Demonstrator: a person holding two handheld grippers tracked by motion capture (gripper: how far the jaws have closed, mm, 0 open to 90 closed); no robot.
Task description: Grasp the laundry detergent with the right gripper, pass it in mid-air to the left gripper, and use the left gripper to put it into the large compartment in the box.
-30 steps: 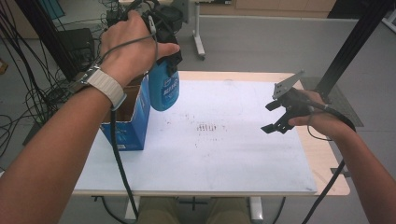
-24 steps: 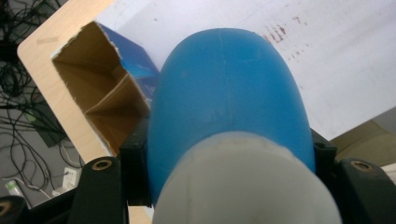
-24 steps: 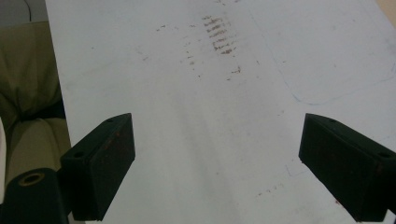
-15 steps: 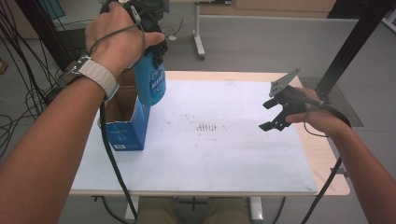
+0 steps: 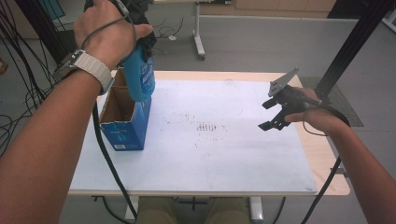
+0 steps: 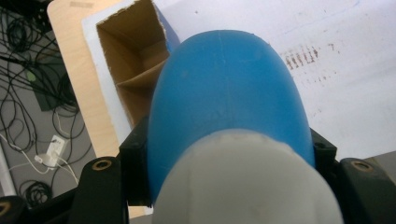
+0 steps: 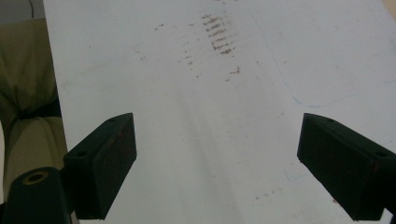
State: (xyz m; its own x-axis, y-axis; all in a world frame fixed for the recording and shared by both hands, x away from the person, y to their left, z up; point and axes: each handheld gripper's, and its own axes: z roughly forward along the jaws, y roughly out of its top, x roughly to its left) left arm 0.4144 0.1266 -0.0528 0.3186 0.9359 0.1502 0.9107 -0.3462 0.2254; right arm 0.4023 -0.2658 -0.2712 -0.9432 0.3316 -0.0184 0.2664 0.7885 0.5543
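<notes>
- Forearms come in from the near edge in the high view; between them, under the table's front rim, a lap in pale trousers shows.
- Left gripper, held high in the left hand with a watch on the wrist, is clamped on a blue bottle; its cable hangs down past the table's near-left corner.
- In the left gripper view the black jaws press both flanks of the bottle, whose pale cap end fills the foreground.
- The bottle hangs bottom-down over the open top of a blue cardboard box, clear of it; the box stands on the left part of the table and shows a brown inside with a divider.
- Right gripper hovers over the right side of the table, jaws wide apart with nothing between them; they have just closed a touch. Its grey three-cornered plate stands on top.
- Table: light wood, covered by a white sheet smudged with brownish marks near its middle; a faint blue line is drawn on it in the right gripper view.
- Beyond: grey floor, tangled black cables at left, a white stand base at the far side, a black post at right.
</notes>
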